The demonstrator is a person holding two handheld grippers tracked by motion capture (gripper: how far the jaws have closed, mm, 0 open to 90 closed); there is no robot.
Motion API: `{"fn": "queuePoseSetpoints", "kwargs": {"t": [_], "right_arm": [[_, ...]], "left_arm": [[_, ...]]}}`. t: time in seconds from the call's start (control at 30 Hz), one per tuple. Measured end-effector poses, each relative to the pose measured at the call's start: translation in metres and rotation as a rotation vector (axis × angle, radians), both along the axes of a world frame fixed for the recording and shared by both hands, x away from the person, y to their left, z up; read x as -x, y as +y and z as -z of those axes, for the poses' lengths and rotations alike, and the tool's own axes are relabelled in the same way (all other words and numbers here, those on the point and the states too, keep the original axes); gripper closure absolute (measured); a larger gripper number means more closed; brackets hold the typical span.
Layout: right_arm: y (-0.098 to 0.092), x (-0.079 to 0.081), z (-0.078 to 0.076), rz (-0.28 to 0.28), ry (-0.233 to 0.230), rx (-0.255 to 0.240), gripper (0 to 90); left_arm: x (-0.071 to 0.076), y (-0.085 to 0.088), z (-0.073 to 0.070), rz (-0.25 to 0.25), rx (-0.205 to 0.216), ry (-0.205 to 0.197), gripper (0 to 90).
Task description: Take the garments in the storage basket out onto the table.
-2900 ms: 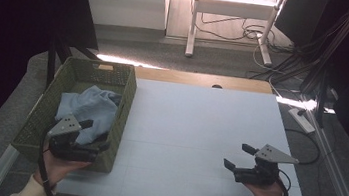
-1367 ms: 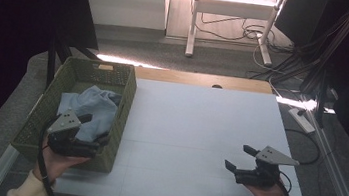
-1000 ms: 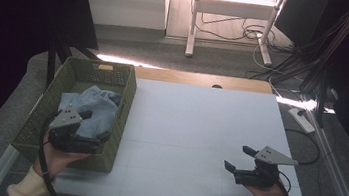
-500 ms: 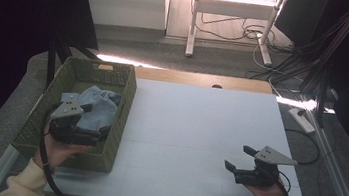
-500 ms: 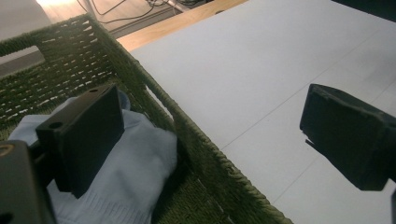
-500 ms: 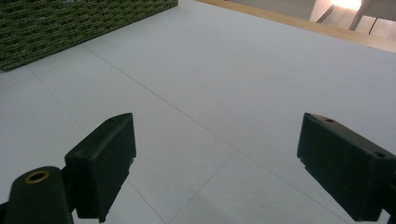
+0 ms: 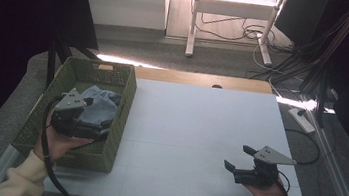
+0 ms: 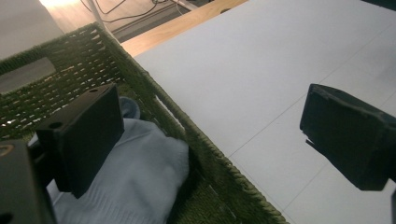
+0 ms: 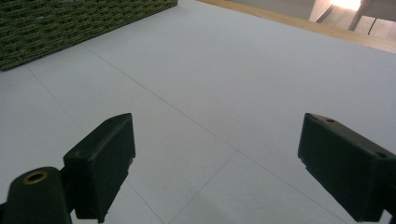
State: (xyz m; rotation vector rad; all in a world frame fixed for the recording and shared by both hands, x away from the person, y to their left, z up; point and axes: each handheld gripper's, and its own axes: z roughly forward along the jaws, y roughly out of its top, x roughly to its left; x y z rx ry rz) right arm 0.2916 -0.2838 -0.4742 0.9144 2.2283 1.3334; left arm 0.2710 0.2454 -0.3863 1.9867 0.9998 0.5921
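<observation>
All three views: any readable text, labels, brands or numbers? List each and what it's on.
None readable.
Green basket: a pale patch on its far wall, no legible text.
Blue cloth: plain.
Left gripper and right gripper: no markings on the black jaws.
White table: seam lines, no print.

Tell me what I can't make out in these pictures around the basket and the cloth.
- Light blue cloth: what kind of item it is stays unclear; in the high view the left claw covers part of it, and in the left gripper view a jaw and the bottom edge cut it off.
- Green woven basket: whatever lies under the cloth is hidden.
</observation>
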Motion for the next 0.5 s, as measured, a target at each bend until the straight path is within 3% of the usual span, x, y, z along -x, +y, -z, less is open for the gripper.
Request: {"fn": "queuePoseSetpoints", "kwargs": {"t": [0.5], "right_arm": [[0.001,0.000,0.001,0.001,-0.001,0.018,10.5]], "left_arm": [[-0.011,0.006,-0.002,-0.016,-0.017,0.002,6.5]]}}
